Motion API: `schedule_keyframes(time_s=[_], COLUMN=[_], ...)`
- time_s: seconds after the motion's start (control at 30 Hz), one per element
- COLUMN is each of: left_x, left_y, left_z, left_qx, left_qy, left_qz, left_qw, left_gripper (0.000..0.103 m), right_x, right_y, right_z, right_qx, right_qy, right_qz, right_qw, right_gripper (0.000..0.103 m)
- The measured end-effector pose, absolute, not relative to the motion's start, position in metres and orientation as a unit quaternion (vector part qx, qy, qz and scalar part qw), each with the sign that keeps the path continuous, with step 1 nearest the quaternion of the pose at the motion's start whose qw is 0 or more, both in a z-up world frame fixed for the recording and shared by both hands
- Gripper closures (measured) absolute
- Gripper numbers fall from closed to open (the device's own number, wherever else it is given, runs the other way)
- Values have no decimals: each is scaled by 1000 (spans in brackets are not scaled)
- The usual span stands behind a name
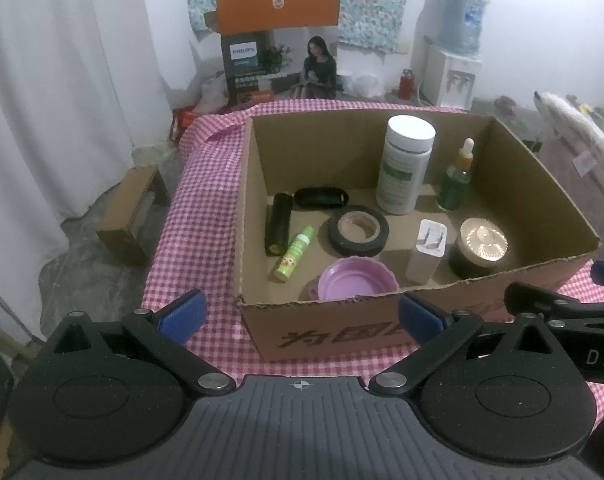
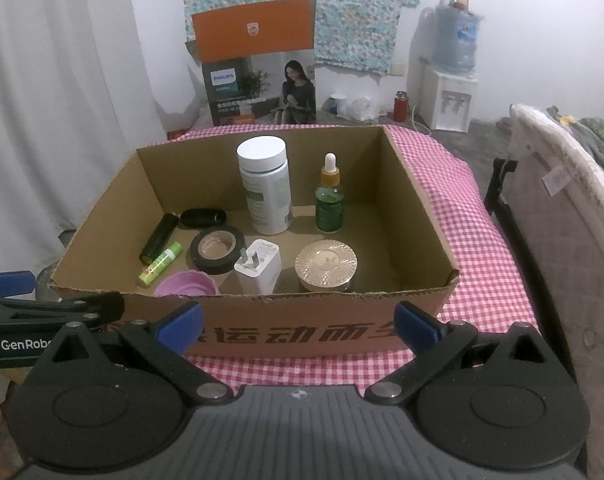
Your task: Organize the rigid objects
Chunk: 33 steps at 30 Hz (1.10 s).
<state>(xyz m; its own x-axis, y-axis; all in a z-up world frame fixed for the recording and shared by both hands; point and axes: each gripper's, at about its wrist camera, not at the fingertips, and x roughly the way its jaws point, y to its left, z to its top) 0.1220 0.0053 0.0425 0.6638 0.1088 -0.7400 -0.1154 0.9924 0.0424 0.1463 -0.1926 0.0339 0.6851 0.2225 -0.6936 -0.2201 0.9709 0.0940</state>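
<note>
An open cardboard box stands on the checked cloth. Inside stand a white-capped bottle, a green dropper bottle, a white charger and a gold-lidded jar. Lying flat are a black tape roll, a purple lid, a green tube, a black cylinder and a black case. My left gripper and right gripper hover open before the box's near wall, both empty.
The pink checked cloth covers the table. Behind it stand an orange printed carton and a water dispenser. A small brown box lies on the floor at left, bedding at right.
</note>
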Motion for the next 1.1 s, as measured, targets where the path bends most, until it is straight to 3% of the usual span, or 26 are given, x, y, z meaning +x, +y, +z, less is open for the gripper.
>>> schedule_keyframes(time_s=[1.1], left_x=[122], left_y=[3], left_z=[41], left_qx=[-6], left_qy=[411], left_qz=[59], left_qw=[910], left_gripper=[1], right_x=[146], right_y=[-195], right_z=[34], right_qx=[-2], right_qy=[378], right_qz=[119], right_qw=[918], right_gripper=[0])
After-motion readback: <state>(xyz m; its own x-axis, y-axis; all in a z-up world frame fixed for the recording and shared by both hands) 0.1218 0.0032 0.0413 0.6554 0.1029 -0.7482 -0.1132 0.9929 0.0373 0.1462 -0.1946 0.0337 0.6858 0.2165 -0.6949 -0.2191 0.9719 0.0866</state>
